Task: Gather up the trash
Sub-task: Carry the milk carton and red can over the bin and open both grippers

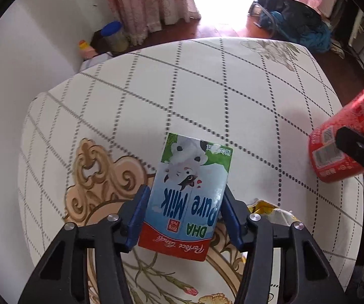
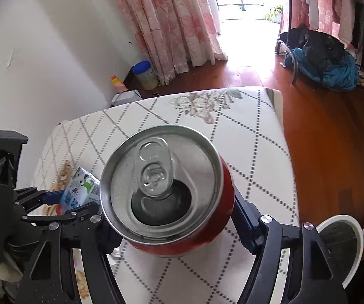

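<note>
Left wrist view: the left gripper (image 1: 185,212) clamps the blue-and-white cardboard milk carton (image 1: 185,195) over the quilted white tabletop (image 1: 156,96); crumpled yellow wrapper (image 1: 270,209) just beside it.

Right wrist view: the right gripper (image 2: 168,217) clamps the opened red aluminium can (image 2: 165,190) near the table's right edge, a white-rimmed round bin (image 2: 344,250) beyond.

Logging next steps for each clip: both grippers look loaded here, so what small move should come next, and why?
Probably carry the right gripper, shut on the opened red aluminium drink can, toward the white-rimmed round bin at its lower right. The can is already lifted off the patterned tablecloth, and the left gripper already grips the blue-and-white milk carton.
</note>
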Available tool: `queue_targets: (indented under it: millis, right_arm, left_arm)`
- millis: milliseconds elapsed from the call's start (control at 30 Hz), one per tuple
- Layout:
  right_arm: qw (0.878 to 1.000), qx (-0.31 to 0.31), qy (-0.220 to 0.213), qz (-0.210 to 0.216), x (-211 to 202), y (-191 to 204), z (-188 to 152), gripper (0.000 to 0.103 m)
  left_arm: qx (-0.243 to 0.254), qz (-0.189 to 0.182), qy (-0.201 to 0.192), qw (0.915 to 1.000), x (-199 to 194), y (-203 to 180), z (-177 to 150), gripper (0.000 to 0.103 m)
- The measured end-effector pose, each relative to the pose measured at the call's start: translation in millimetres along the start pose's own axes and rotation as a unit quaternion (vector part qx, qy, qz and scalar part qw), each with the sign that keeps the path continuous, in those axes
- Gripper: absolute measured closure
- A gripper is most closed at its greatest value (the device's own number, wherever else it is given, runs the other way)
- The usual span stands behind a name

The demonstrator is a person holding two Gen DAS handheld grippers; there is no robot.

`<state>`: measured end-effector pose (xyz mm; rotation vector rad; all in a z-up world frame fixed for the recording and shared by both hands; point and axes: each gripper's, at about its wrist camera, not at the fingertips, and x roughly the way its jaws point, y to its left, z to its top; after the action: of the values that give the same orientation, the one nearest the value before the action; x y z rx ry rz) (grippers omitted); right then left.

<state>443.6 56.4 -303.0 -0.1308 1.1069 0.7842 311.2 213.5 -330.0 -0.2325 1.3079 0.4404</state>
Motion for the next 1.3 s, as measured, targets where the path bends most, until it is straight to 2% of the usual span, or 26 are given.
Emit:
queue_targets:
  millis: [133, 267, 400, 567, 733, 933, 1133, 1300]
  right_arm:
    - [1.000, 0.005, -0.005, -0.004, -10, 2, 0, 0.031]
    - [1.000, 0.013, -0.006, -0.010, -31, 0, 0, 0.032]
    - [0.999, 0.024, -0.016, -0.017, -62, -7, 0, 0.032]
    - [0.998, 0.049, -0.039, -0.023, -110, -29, -3, 0.032]
    - [0.994, 0.079, -0.063, -0.031, -159, -67, -14, 0.032]
    - [0.986, 0.128, -0.086, -0.067, -223, -145, -41, 0.033]
    - [0.974, 0.176, -0.084, -0.113, -258, -229, -74, 0.033]
    - [0.966, 0.210, -0.066, -0.134, -261, -288, -101, 0.033]
  left_arm:
    - [-0.022, 0.014, -0.020, 0.9995, -15, 6, -7, 0.053]
    - [-0.042, 0.011, -0.046, 0.9980, -41, 6, -15, 0.053]
    - [-0.053, 0.004, -0.073, 0.9959, -79, -6, -23, 0.053]
    - [-0.045, -0.018, -0.106, 0.9932, -115, -33, -17, 0.053]
    - [-0.017, -0.053, -0.130, 0.9899, -152, -81, -18, 0.053]
    - [0.030, -0.104, -0.142, 0.9840, -174, -162, -15, 0.053]
    - [0.074, -0.149, -0.126, 0.9780, -169, -243, -14, 0.053]
    - [0.101, -0.169, -0.095, 0.9758, -147, -298, -10, 0.053]
